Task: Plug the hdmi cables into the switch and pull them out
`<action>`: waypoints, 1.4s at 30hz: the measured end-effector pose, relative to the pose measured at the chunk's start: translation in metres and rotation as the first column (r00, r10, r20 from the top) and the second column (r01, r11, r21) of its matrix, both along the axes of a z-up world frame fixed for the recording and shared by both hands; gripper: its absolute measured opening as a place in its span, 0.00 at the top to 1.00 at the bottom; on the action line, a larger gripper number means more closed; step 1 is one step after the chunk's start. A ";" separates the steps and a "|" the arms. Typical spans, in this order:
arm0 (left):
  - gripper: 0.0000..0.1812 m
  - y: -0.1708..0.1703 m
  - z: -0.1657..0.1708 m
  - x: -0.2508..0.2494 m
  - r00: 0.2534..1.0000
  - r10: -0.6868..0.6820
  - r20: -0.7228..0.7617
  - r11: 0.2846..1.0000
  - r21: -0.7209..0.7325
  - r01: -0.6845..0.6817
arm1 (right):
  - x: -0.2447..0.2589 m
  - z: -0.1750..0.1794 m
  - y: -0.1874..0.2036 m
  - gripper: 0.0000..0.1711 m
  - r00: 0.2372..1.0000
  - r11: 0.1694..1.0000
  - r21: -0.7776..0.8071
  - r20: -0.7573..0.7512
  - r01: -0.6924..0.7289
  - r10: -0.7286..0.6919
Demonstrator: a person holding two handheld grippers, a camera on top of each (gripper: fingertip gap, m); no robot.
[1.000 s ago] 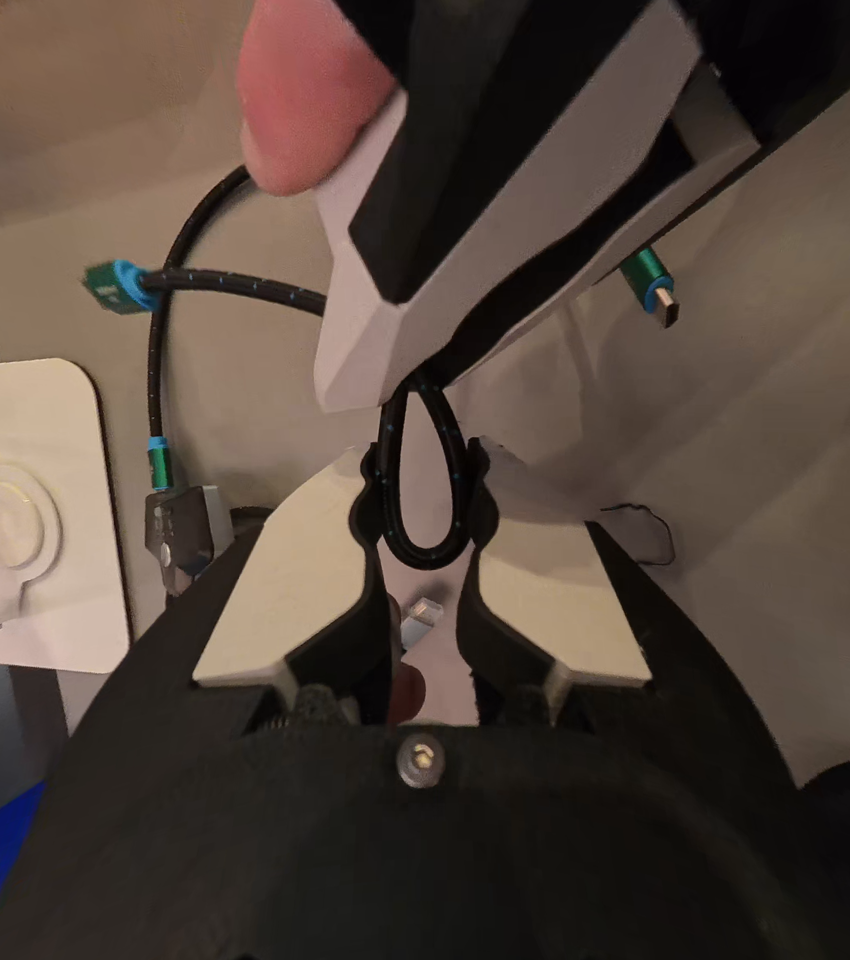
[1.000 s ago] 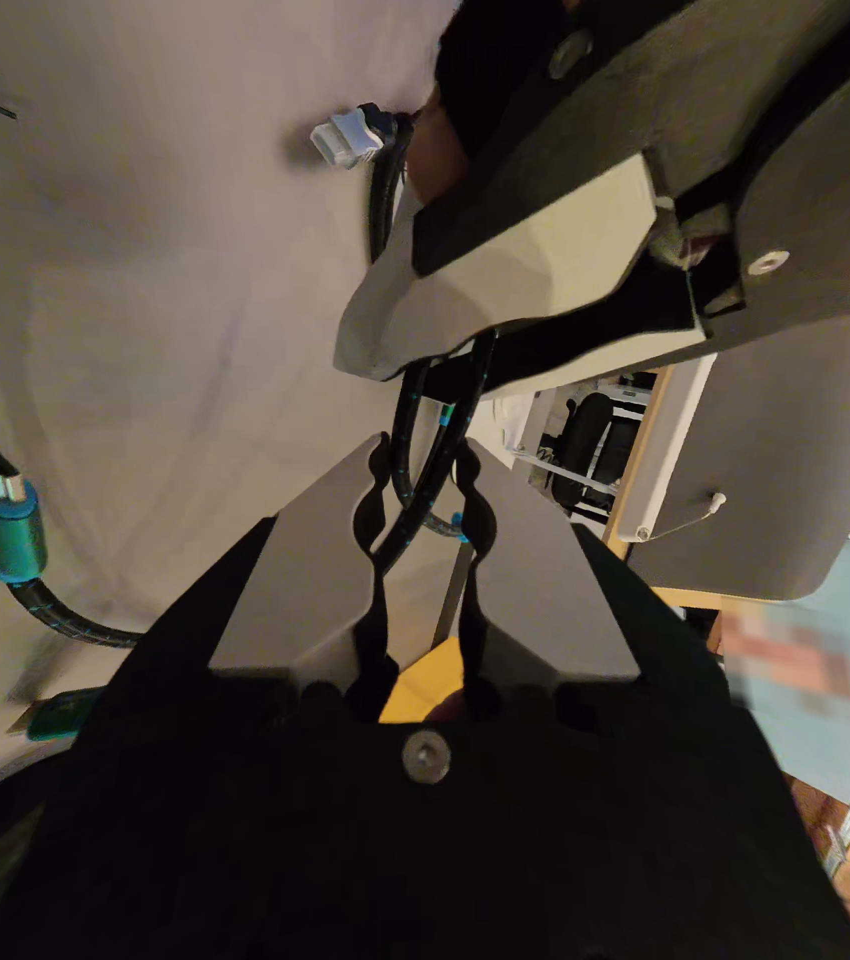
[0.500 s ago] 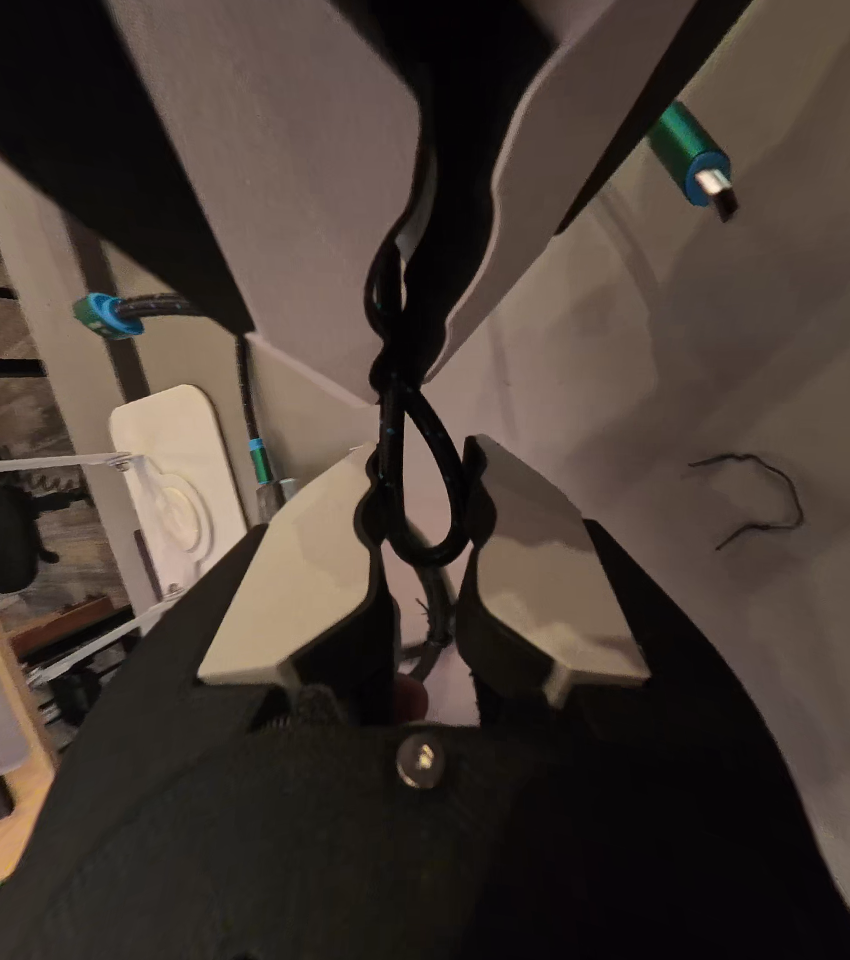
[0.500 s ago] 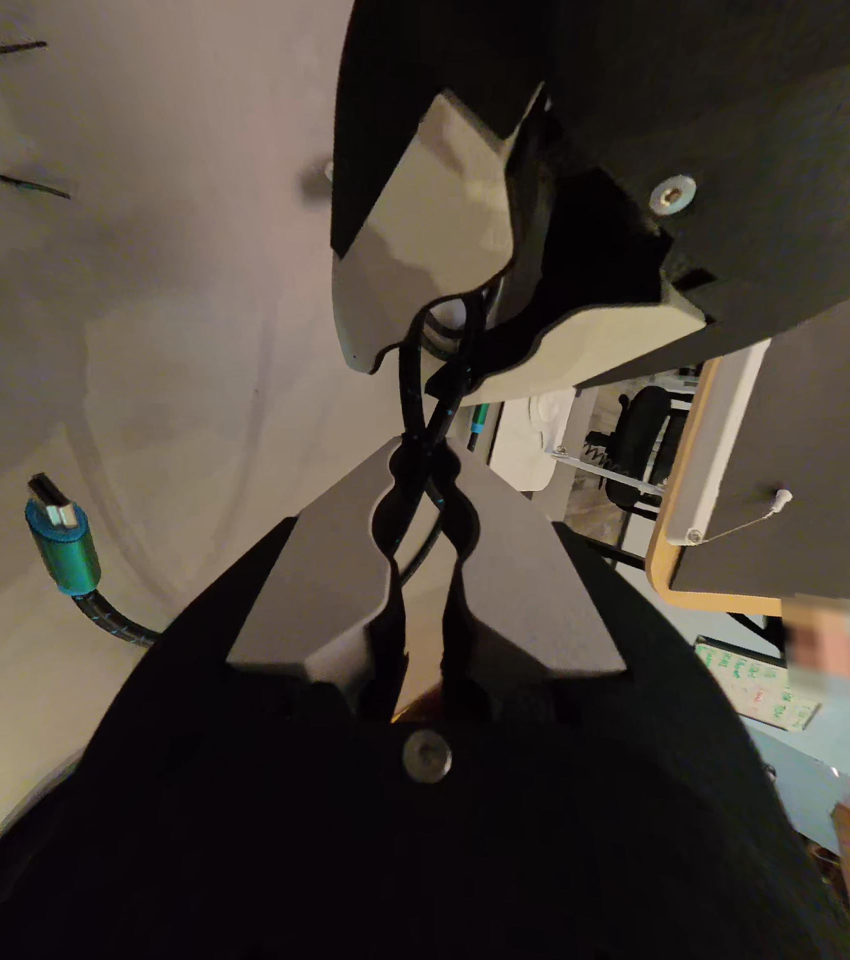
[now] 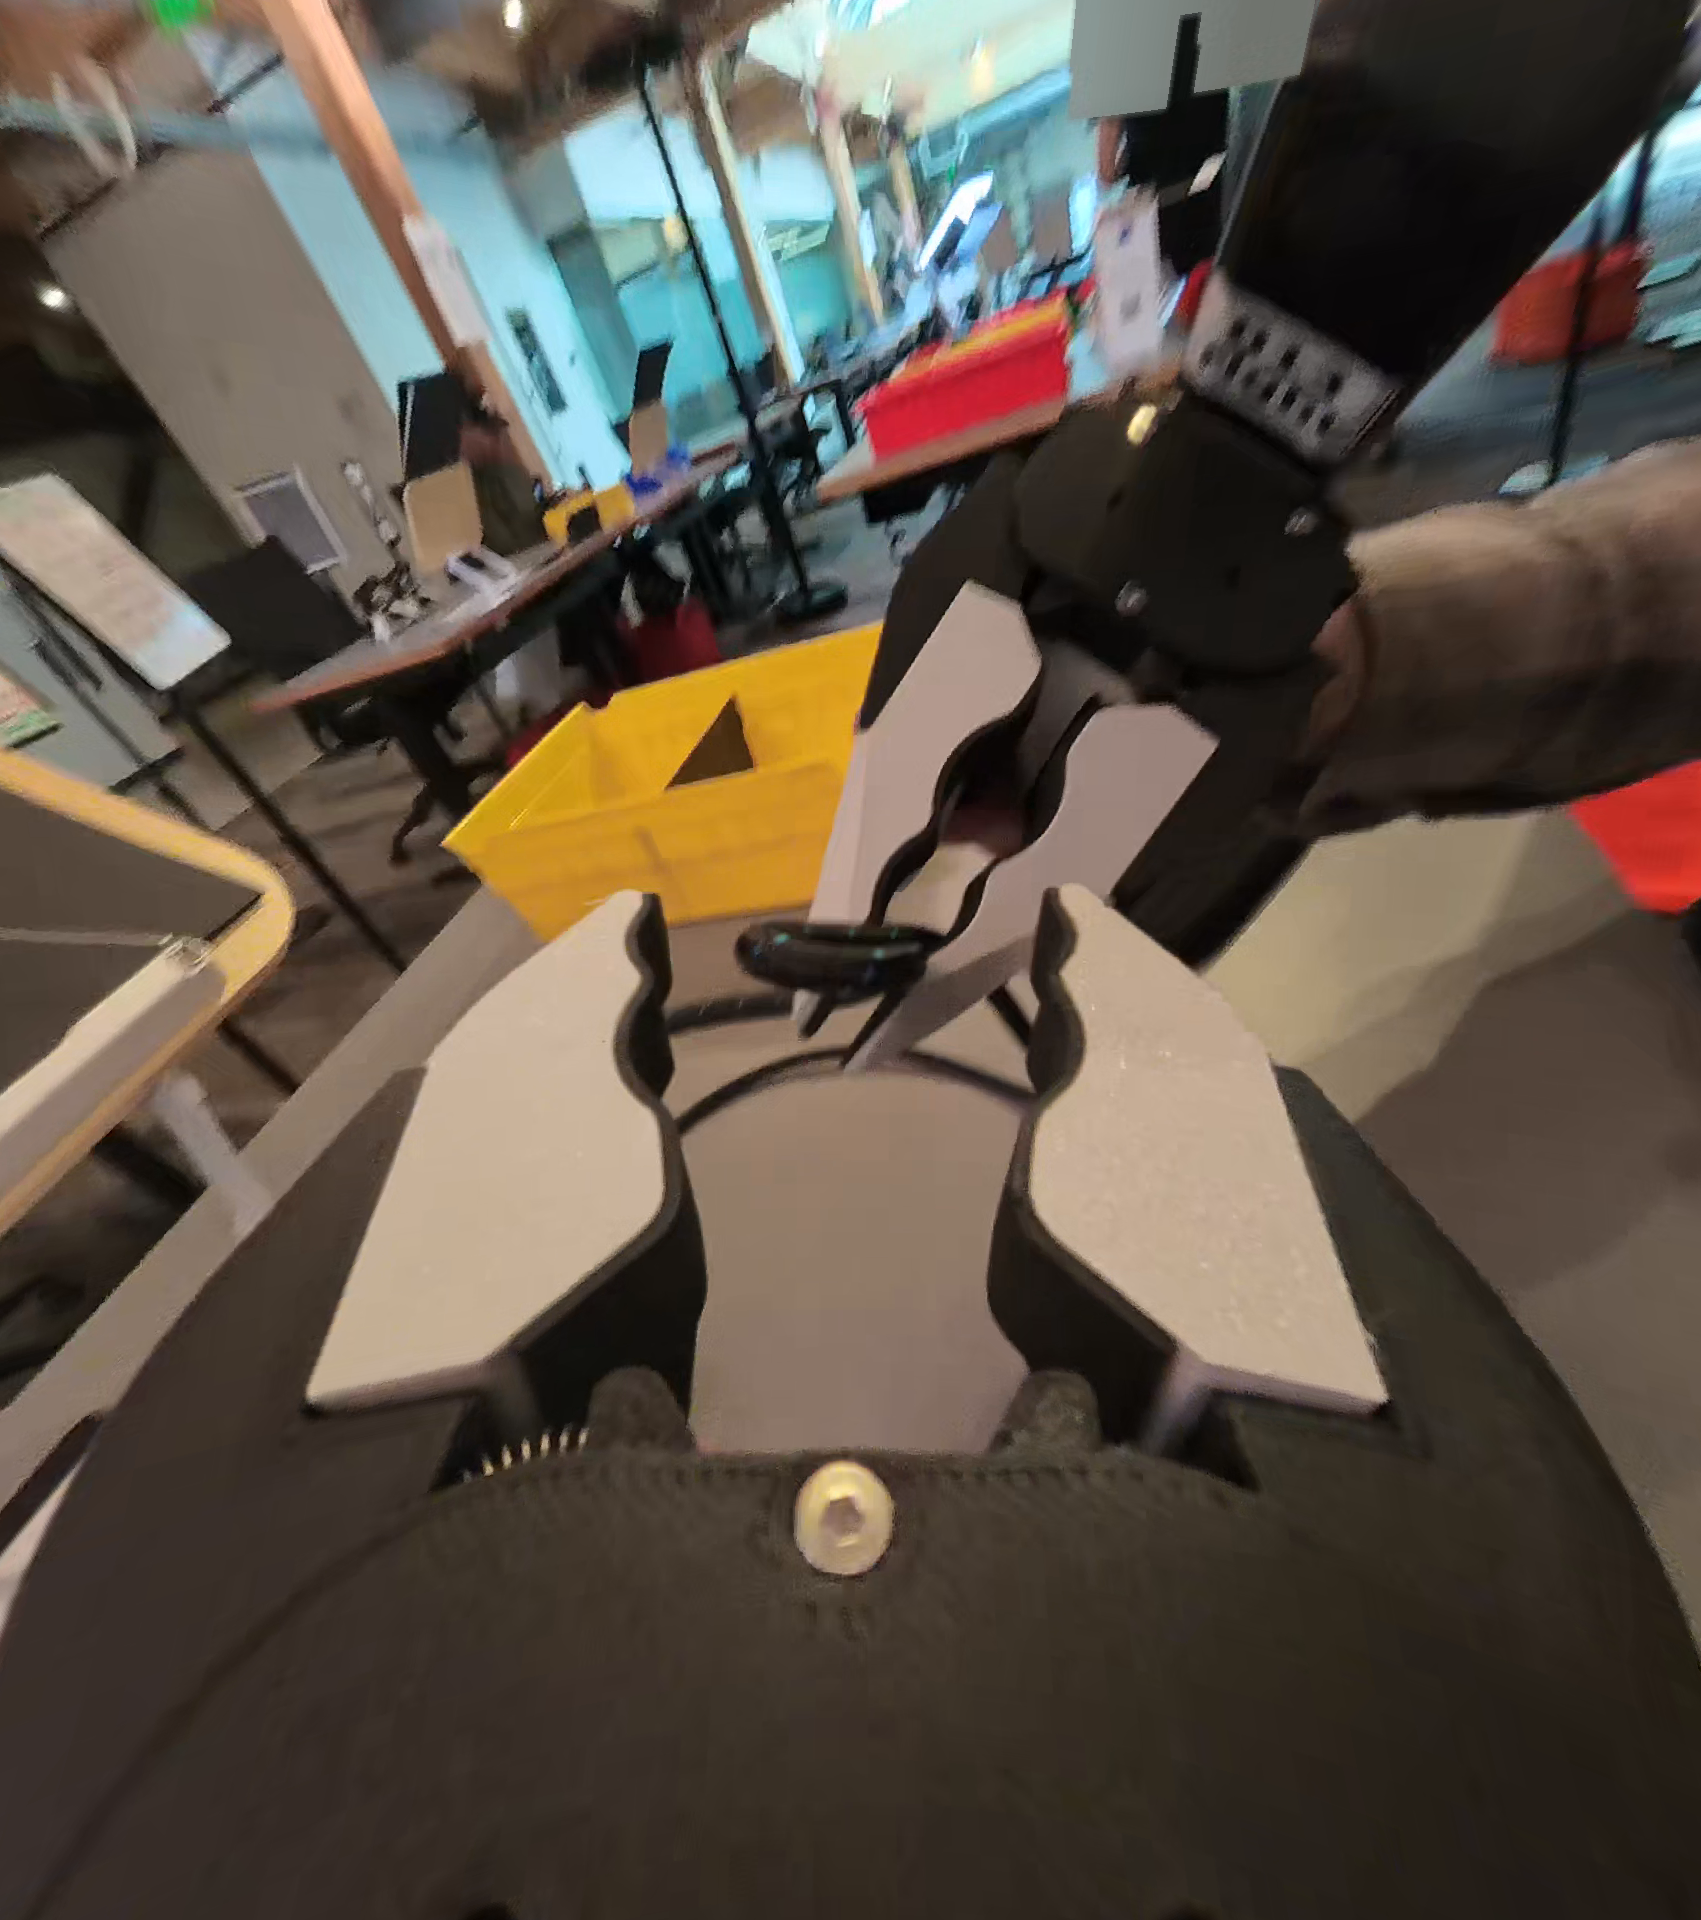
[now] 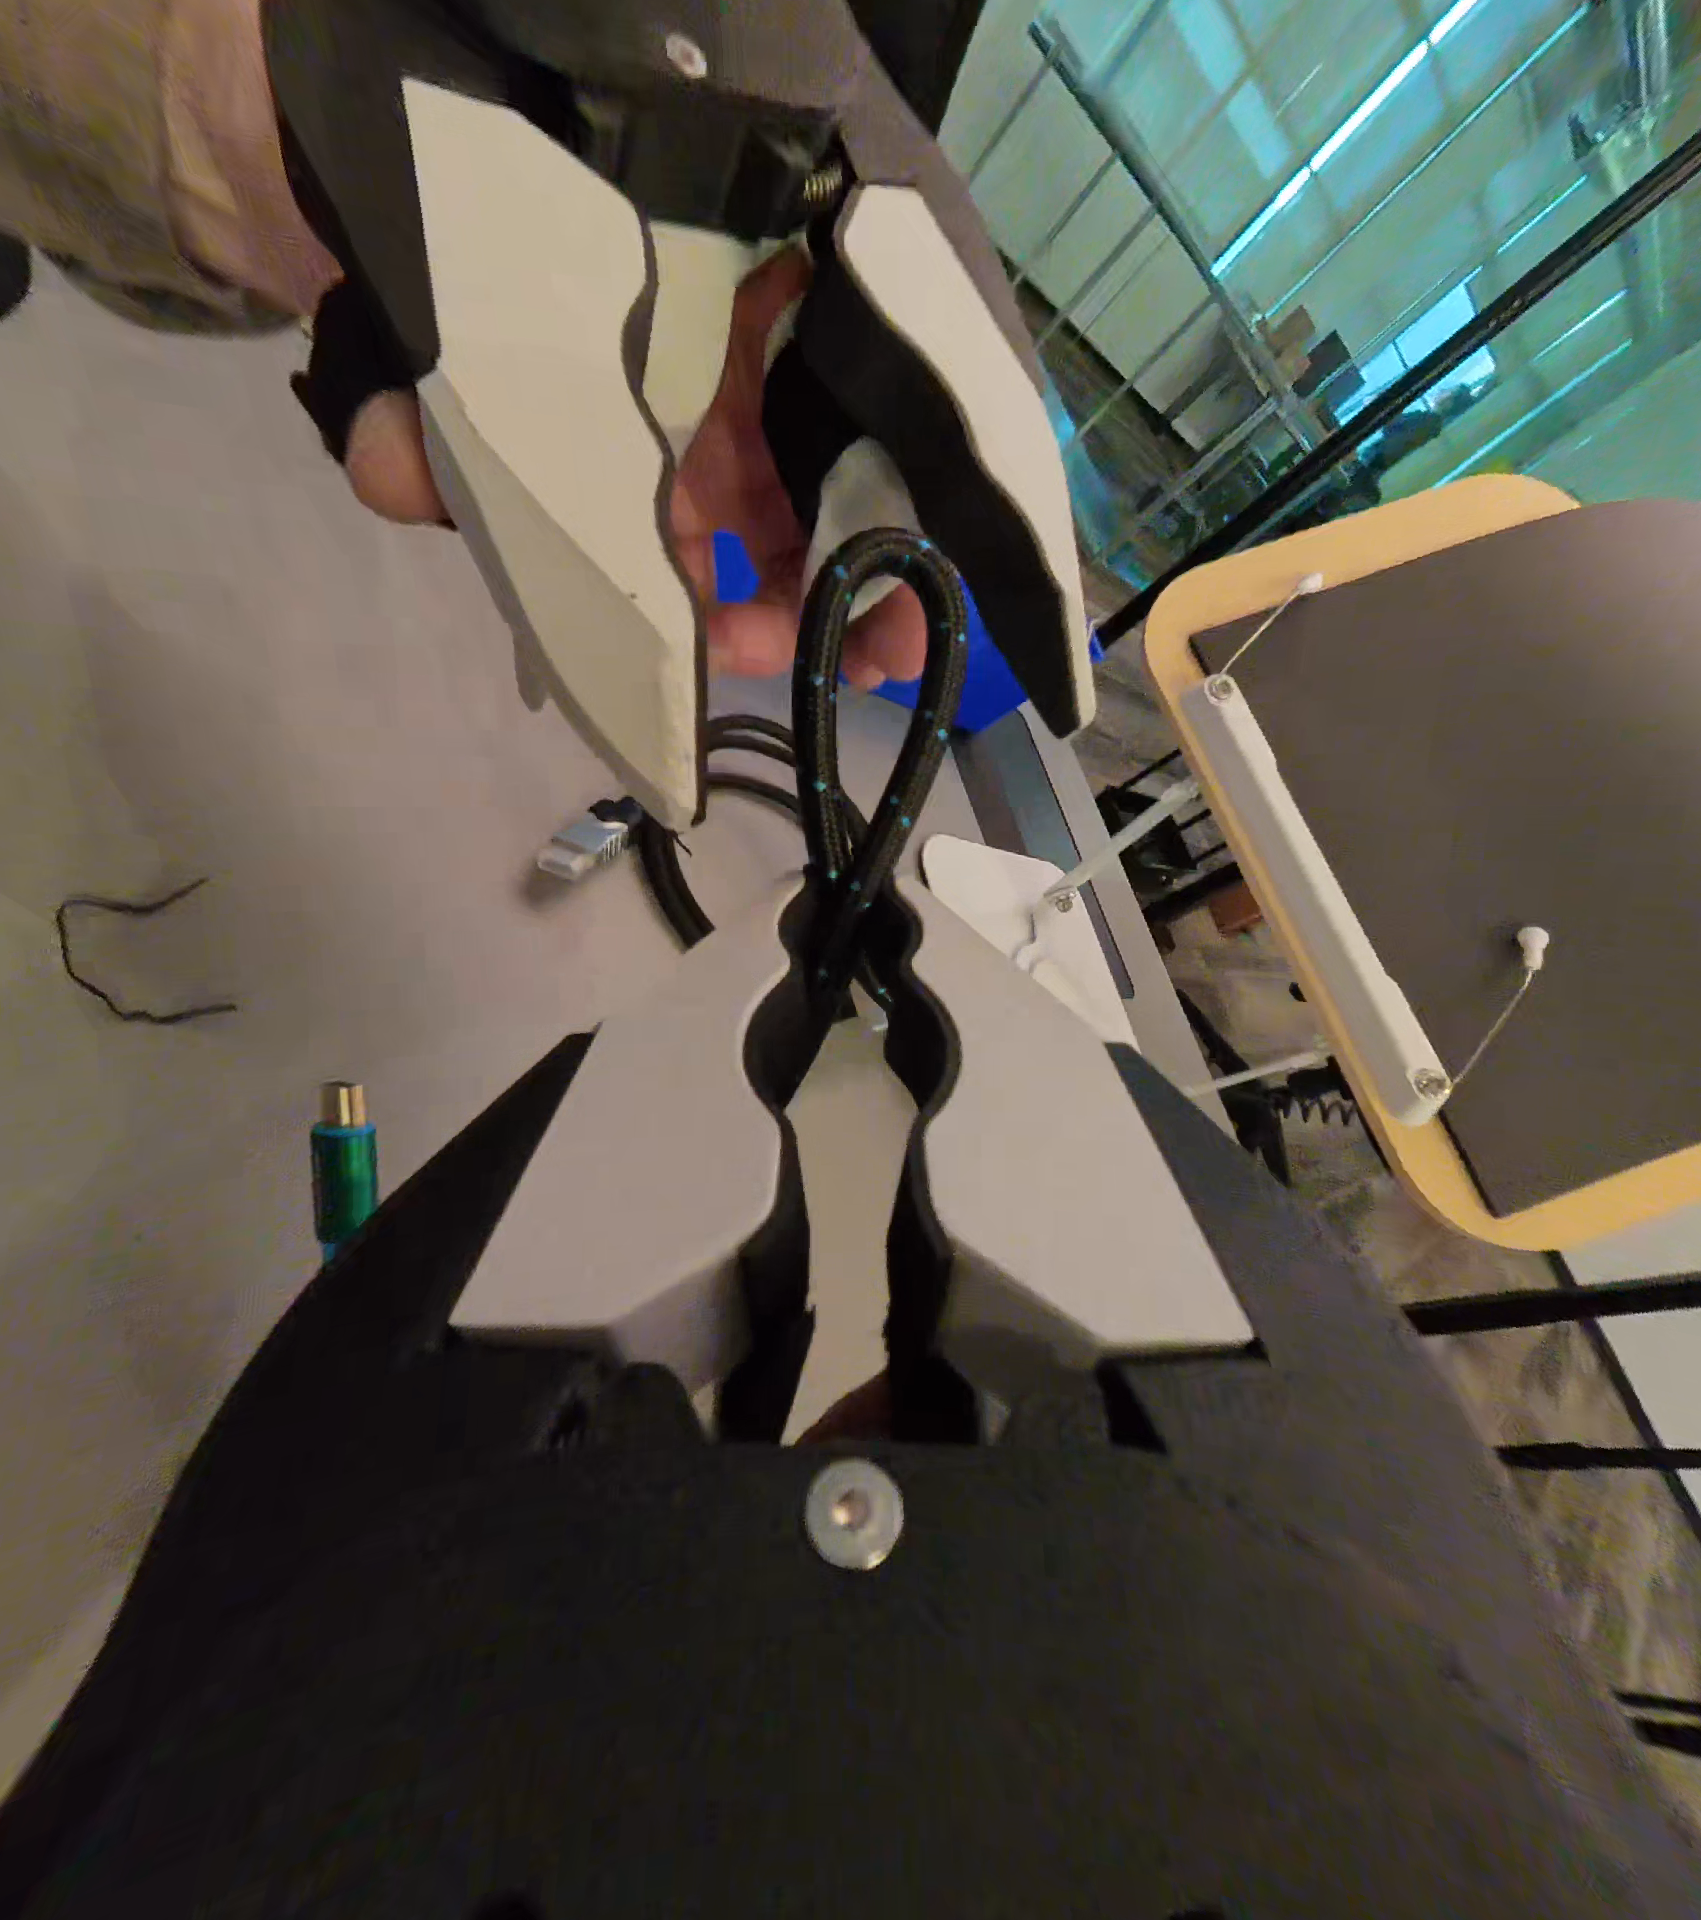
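From the left wrist view, the left gripper [image 5: 846, 977] is seen with its fingers spread wide and nothing between them. Straight ahead and just beyond its tips, a folded loop of black braided hdmi cable [image 5: 835, 951] is seen edge-on, its long axis lying across the line of approach, pinched at the tip of the right gripper [image 5: 939, 935], which comes down from the upper right. A yellow bin [image 5: 659, 800] is seen behind, off the grey table [image 5: 1448, 1039]. No switch can be made out here.

From the right wrist view, the right gripper [image 6: 851, 914] is seen pressed together on the crossed strands of the cable [image 6: 877, 686], whose loop stands up and away from the tips, its long axis along the fingers. The loop's crown is reached by the spread left gripper [image 6: 887, 717] coming from above, one finger on either side. A silver plug [image 6: 581, 844] and a green-sleeved plug [image 6: 344, 1164] are left lying on the table to the left, both free. The left gripper is judged the nearer for taking the loop.
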State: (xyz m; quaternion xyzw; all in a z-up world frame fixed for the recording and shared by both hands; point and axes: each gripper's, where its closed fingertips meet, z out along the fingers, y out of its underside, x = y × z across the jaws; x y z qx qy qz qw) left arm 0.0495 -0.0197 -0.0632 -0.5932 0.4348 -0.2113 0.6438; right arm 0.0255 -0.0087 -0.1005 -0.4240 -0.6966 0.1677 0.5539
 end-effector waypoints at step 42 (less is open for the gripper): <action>0.86 -0.030 0.086 0.039 0.993 -0.113 -0.041 0.953 0.279 0.120 | 0.003 0.084 -0.041 0.98 0.961 0.973 -0.062 -0.184 -0.223 0.208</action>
